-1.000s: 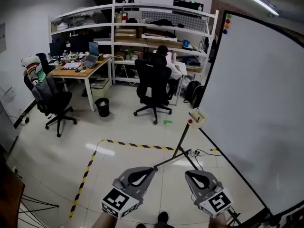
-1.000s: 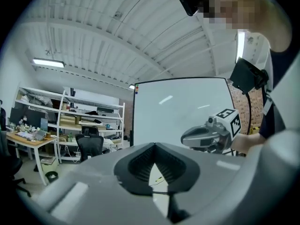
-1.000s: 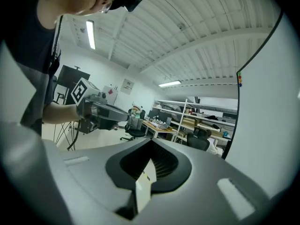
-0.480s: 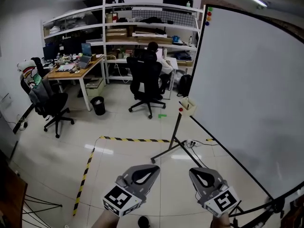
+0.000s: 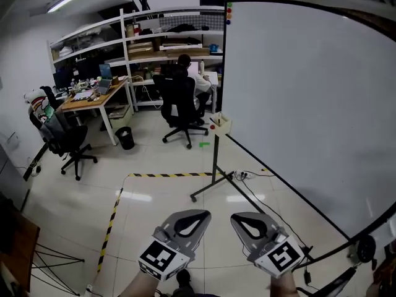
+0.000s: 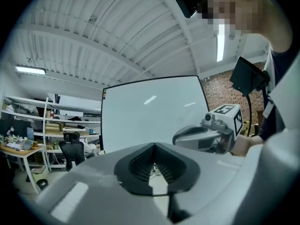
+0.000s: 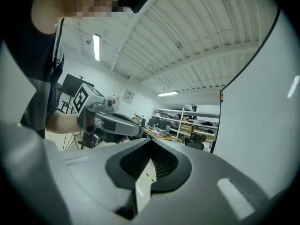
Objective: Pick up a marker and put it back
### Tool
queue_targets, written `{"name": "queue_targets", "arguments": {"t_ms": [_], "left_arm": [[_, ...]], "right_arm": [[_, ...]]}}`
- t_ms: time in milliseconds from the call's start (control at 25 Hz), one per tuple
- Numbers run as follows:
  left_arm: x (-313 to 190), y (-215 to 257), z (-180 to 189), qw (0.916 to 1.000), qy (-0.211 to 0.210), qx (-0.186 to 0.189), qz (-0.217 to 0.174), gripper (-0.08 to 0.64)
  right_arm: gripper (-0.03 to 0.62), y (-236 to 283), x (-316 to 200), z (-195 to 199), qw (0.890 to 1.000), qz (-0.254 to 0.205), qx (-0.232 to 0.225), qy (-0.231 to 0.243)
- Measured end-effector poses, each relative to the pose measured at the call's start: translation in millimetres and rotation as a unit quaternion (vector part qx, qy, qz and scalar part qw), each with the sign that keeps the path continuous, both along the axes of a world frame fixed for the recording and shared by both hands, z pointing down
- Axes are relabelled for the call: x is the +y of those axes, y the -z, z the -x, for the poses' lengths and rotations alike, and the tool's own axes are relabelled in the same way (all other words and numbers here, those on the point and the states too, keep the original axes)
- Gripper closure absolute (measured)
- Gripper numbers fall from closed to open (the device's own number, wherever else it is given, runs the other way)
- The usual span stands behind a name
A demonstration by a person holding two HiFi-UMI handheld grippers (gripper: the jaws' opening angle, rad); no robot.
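Filling the right half of the head view: a big whiteboard point(image 5: 309, 104) on a dark stand, its face blank.

Low in front of the whiteboard's bottom edge, side by side and apart: left gripper point(image 5: 197, 216) and right gripper point(image 5: 242, 219), tips pointing away from the person.

Left gripper, in its own view point(image 6: 153, 146): jaws clenched tip to tip, ribbed pads meeting, nothing between. Whiteboard point(image 6: 150, 111) straight ahead, right gripper point(image 6: 201, 137) off to one side.

Right gripper, in its own view point(image 7: 151, 142): jaws likewise pressed together and empty. Whiteboard point(image 7: 262, 139) along the right, left gripper point(image 7: 112, 123) at the left.

Fixed to the whiteboard's left edge post, about halfway up: a small pale box point(image 5: 222, 124), open at the top. Poking out at its left side, a red-ended marker point(image 5: 213, 127) (too small to be sure of more; rest of the contents not readable). Well apart from both grippers.

At the whiteboard's top-left corner: a few coloured magnets point(image 5: 229, 8).

Left of the whiteboard, across the floor: a black waste bin point(image 5: 125, 137) beside a desk, inside not visible. Beyond the whiteboard's left edge: white shelves point(image 5: 167, 39) holding brown cartons point(image 5: 142, 47) and other clutter.

On the floor left of the whiteboard's stand: a line of yellow-and-black tape point(image 5: 167, 175).
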State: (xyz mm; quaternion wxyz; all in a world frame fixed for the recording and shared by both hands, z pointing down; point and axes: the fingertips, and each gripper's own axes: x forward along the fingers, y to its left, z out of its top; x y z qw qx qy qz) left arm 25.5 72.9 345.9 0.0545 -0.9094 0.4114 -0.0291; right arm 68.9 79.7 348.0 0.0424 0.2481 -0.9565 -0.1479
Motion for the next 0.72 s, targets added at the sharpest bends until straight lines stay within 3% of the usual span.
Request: {"name": "queue_targets", "arguments": {"t_ms": [280,440,600,720], "left_arm": [[62,-1,-26,0.999,0.026,-0.035,0.005,0.554],[86,-9,-15,0.9977,0.038,-0.049,0.027,0.554],[108,-7,-7,0.9988,0.034,-0.032,0.017,0.554],[128,-7,7,0.9992,0.032,-0.022,0.01,0.554]], "right_arm": [[0.592,-12,40,-34,0.996,0.071,-0.049,0.002],[0.592,-9,61,-29,0.995,0.072,-0.063,0.013],[0.592,-20,82,-18,0.994,0.094,-0.061,0.011],[0.592,-19,103,-3,0.995,0.087,-0.052,0.01]]}}
